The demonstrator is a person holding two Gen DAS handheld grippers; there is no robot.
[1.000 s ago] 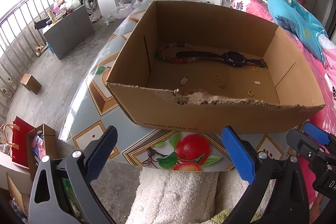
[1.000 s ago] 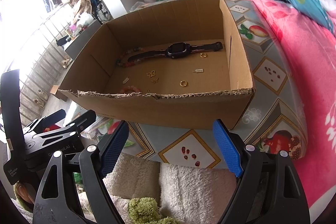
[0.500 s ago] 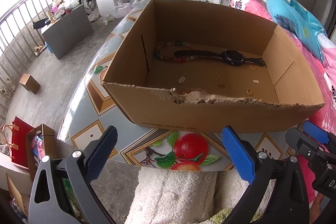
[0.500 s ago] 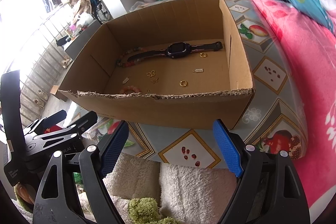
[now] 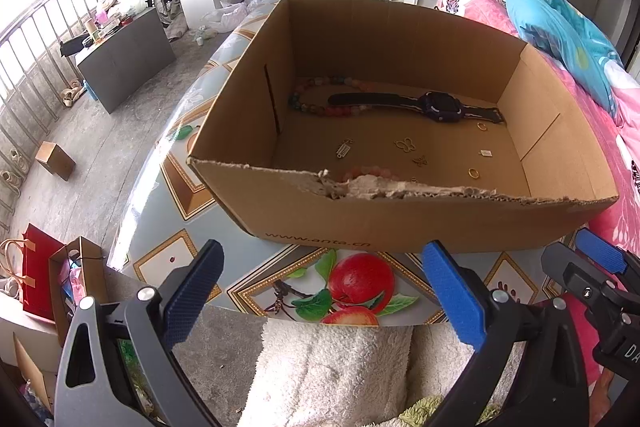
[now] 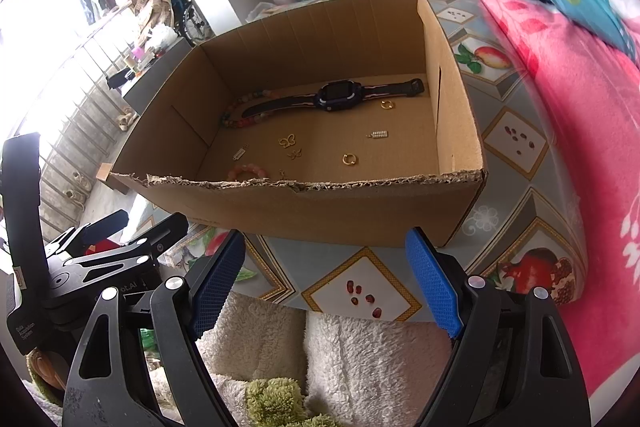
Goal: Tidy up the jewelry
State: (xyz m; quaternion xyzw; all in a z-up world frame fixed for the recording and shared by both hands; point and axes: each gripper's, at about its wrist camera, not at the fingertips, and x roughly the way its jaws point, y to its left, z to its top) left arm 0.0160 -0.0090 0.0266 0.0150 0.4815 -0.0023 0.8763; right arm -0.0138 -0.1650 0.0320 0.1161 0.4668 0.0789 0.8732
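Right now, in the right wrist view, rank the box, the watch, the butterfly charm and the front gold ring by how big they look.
1. Box, by far the largest.
2. Watch, spanning much of the box floor.
3. Butterfly charm and front gold ring: both tiny and look about alike, so no ranking.

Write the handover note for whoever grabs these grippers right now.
Left gripper: open, empty, short of the cardboard box.
Right gripper: open, empty, also outside the box.
In the box, loose: watch over the bead necklace by the far wall, two gold rings, butterfly charms, small pendants, pink bead bracelet at the near wall.
Done: nothing visibly sorted.
Left: all grouping.
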